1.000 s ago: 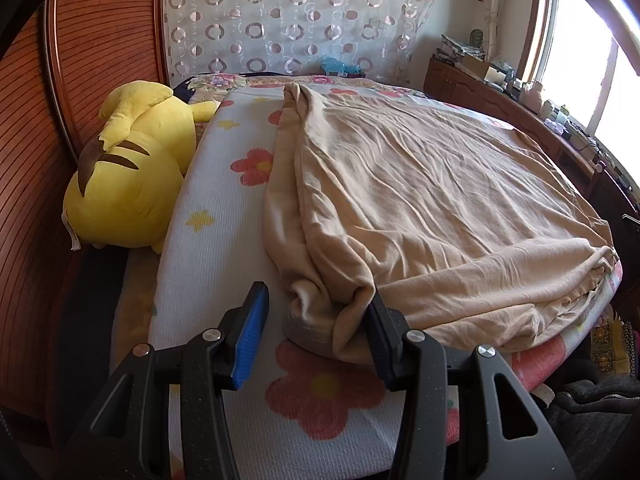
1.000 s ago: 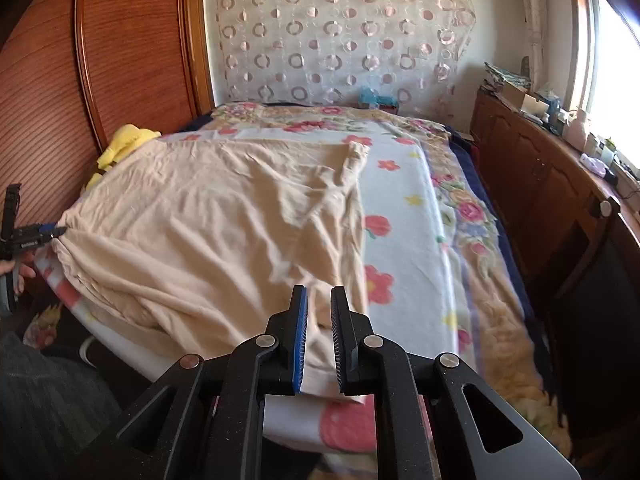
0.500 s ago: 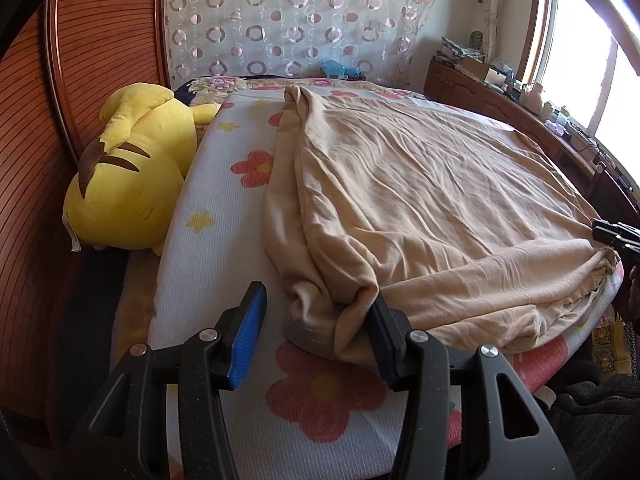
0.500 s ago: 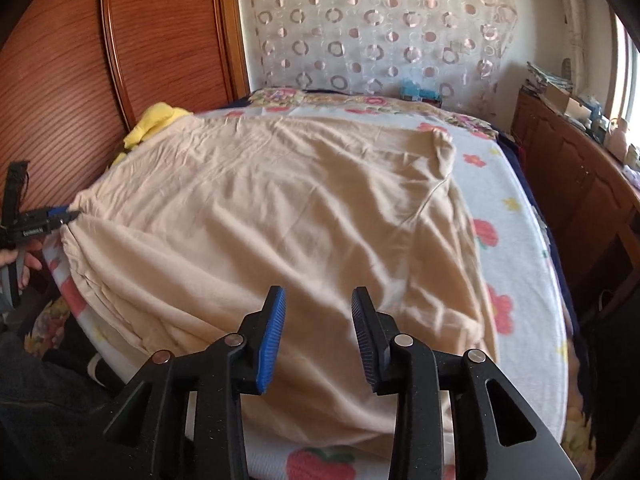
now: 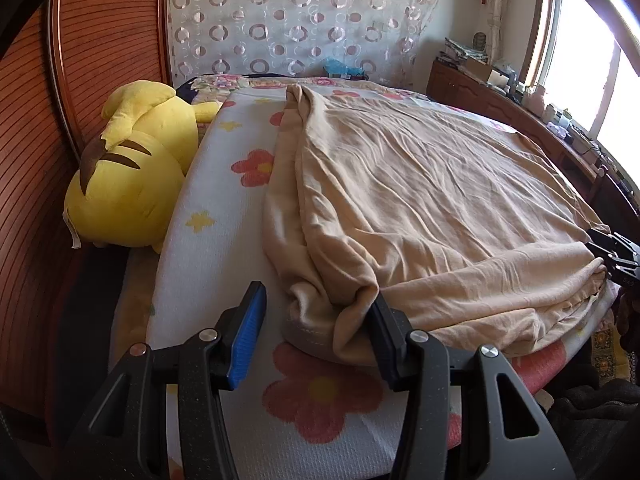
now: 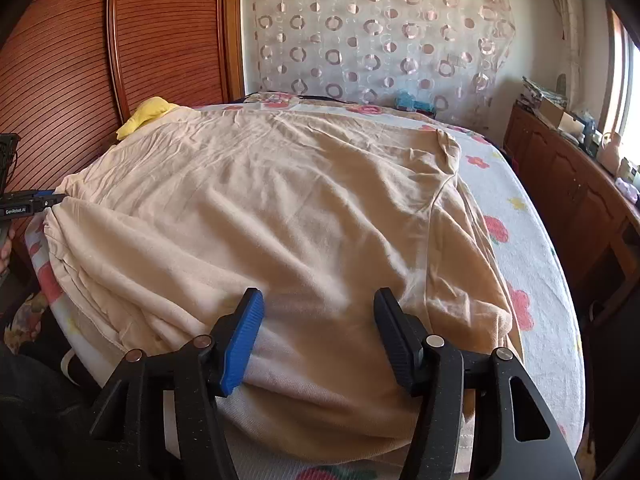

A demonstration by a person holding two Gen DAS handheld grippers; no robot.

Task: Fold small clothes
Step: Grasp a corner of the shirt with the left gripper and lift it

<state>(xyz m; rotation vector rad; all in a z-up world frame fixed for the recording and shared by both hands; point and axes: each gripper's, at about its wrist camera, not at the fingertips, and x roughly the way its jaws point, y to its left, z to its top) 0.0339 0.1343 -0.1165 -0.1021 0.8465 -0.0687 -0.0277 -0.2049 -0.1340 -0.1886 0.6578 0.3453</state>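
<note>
**Entry: beige garment on flowered bed, both tongs open at its near hem**

Item. One beige garment (image 5: 420,200), soft knit, lay spread and creased over the flowered bed cover (image 5: 224,208). All places below are given relative to this garment.

Left tongs. The left gripper (image 5: 316,320) stood at the garment's near left corner with its jaws wide apart. A bunched fold of hem sat between them, touching the black finger (image 5: 384,328); the blue-padded finger (image 5: 248,328) was clear of the cloth, over the bed cover. Nothing was clamped.

Right tongs. The right gripper (image 6: 320,332) stood at the garment's near right edge, jaws likewise spread, both fingers over the cloth. Whether they pressed on it or stood just above could not be told. No fold was pinched.

Surroundings. A yellow plush toy (image 5: 132,176) lay well to the left of the garment, against the wooden headboard (image 5: 36,160). A wooden sideboard (image 6: 580,184) ran along the wall to the right. A patterned curtain (image 6: 380,40) hung beyond the far edge.

Step in hand, as judged. Taking hold of the near hem at both corners, ahead of a fold.

Next move, as judged. Each tongs would need to close on the hem. The left should gather the whole bunched corner, not one layer. A matched lift would then carry the edge over.
</note>
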